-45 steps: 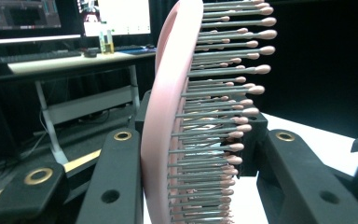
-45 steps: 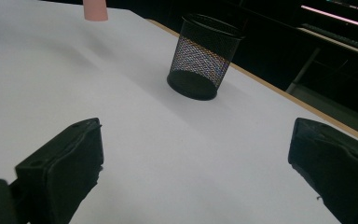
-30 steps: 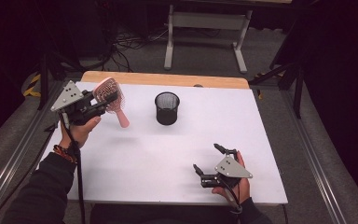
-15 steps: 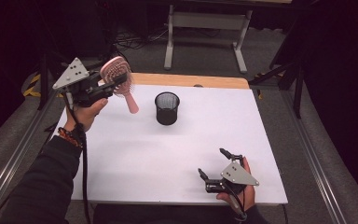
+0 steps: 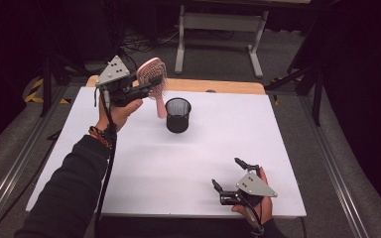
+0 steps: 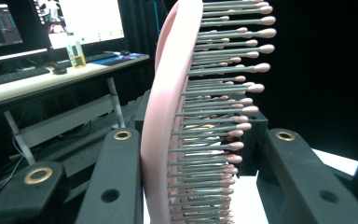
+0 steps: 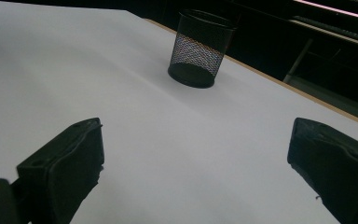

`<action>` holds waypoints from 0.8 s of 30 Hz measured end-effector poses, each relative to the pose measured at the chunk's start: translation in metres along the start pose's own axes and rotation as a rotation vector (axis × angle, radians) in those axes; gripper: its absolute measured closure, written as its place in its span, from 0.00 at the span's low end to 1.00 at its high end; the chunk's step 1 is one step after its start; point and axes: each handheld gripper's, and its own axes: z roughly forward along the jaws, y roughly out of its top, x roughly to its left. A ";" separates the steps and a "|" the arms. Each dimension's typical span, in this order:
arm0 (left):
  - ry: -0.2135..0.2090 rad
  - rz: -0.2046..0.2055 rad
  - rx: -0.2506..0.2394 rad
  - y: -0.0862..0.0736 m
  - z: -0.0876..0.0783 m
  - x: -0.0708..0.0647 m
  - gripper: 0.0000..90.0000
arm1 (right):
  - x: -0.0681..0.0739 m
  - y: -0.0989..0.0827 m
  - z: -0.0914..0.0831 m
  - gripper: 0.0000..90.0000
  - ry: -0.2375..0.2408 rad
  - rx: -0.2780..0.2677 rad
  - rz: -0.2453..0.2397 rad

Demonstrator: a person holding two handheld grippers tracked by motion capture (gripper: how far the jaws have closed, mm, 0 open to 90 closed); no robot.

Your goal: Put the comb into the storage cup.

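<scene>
The left gripper, raised above the far left corner of the white bench, pinches the pink plastic paddle hairbrush with grey, pink-tipped bristles across its head: in the left gripper view one jaw lies flat on the smooth pink back and the other bears on the bristle side, so the brush sits clear of the bench with its handle slanting down toward the black wire-mesh cylindrical cup, which stands upright just beside and below it. The brush looks light and its body stiff, yet the bristles are springy and would probably yield under pressure, while the glossy back offers little friction; a grip across the head is therefore likely to let the brush pivot or creep. A hold on the solid rim of the head or on the handle would probably be firmer, though the handle must stay free if it is to go into the cup. The right gripper rests near the front right edge of the bench, jaws spread wide with nothing between them.
</scene>
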 end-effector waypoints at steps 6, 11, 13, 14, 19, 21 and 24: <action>0.003 -0.005 0.005 -0.006 0.015 -0.005 0.70 | 0.001 0.000 0.001 0.05 0.001 0.004 -0.007; 0.009 -0.006 0.016 -0.009 0.024 -0.005 0.70 | 0.000 -0.001 0.001 0.05 0.004 0.004 -0.007; 0.009 -0.016 0.011 -0.011 0.027 -0.006 0.70 | 0.000 -0.001 0.001 0.05 0.005 0.003 -0.007; 0.010 -0.015 0.015 -0.011 0.028 -0.006 0.70 | 0.000 -0.001 0.001 0.05 0.006 0.005 -0.007; 0.022 -0.006 0.014 -0.010 0.033 -0.007 0.70 | 0.000 -0.001 0.000 0.05 0.006 0.004 -0.005; 0.025 -0.013 0.009 -0.010 0.035 -0.006 0.70 | 0.000 0.000 0.000 0.05 0.006 0.006 -0.002; 0.030 -0.020 0.012 -0.011 0.041 -0.004 0.70 | 0.000 0.000 -0.001 0.05 0.005 -0.002 0.002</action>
